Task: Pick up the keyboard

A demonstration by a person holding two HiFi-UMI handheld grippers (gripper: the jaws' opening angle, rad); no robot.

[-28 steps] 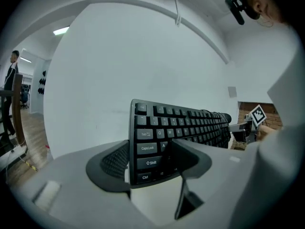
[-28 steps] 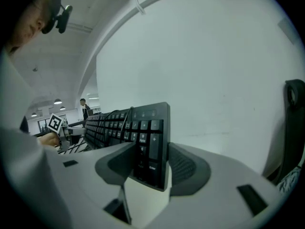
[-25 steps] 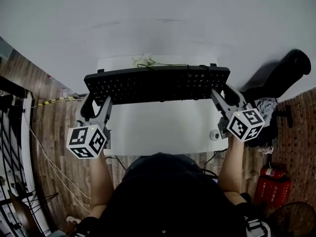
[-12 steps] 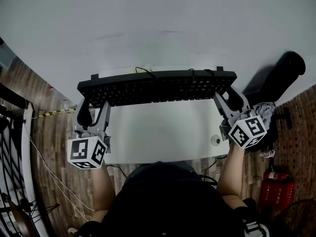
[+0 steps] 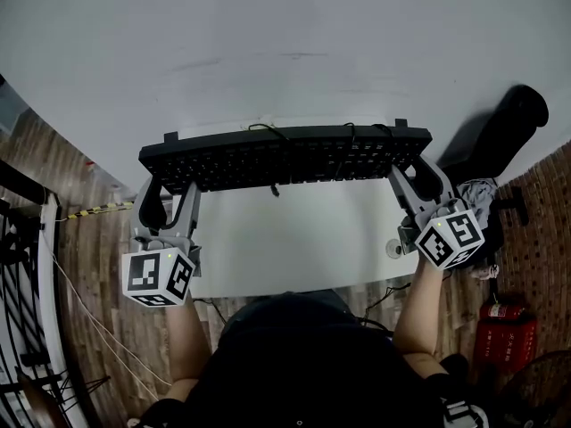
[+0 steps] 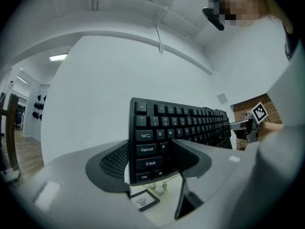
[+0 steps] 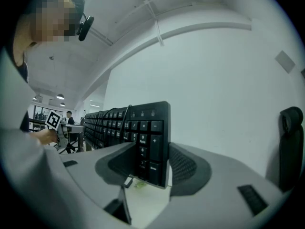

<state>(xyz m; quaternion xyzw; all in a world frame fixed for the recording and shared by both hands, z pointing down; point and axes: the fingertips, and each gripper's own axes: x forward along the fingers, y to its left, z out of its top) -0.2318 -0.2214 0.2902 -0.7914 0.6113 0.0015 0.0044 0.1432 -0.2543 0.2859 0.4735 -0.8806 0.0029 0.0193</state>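
A black keyboard (image 5: 285,157) hangs in the air above the white desk (image 5: 294,239), held level by both ends. My left gripper (image 5: 167,194) is shut on its left end, the jaws clamped over the Shift and Ctrl keys (image 6: 148,163). My right gripper (image 5: 412,173) is shut on the right end, at the number pad (image 7: 152,147). The keyboard's black cable (image 5: 272,132) loops along its far edge, and the plug end dangles under the middle.
A small white desk stands against the white wall (image 5: 285,52). A black chair (image 5: 500,136) is at the right, with a red extinguisher (image 5: 492,333) on the wooden floor. A small framed card (image 6: 144,200) and a sprig lie on the desk below the keyboard.
Both grippers have lifted the keyboard up off the desk and toward the wall; it now covers the sprig that showed behind it, and its cable end dangles beneath.
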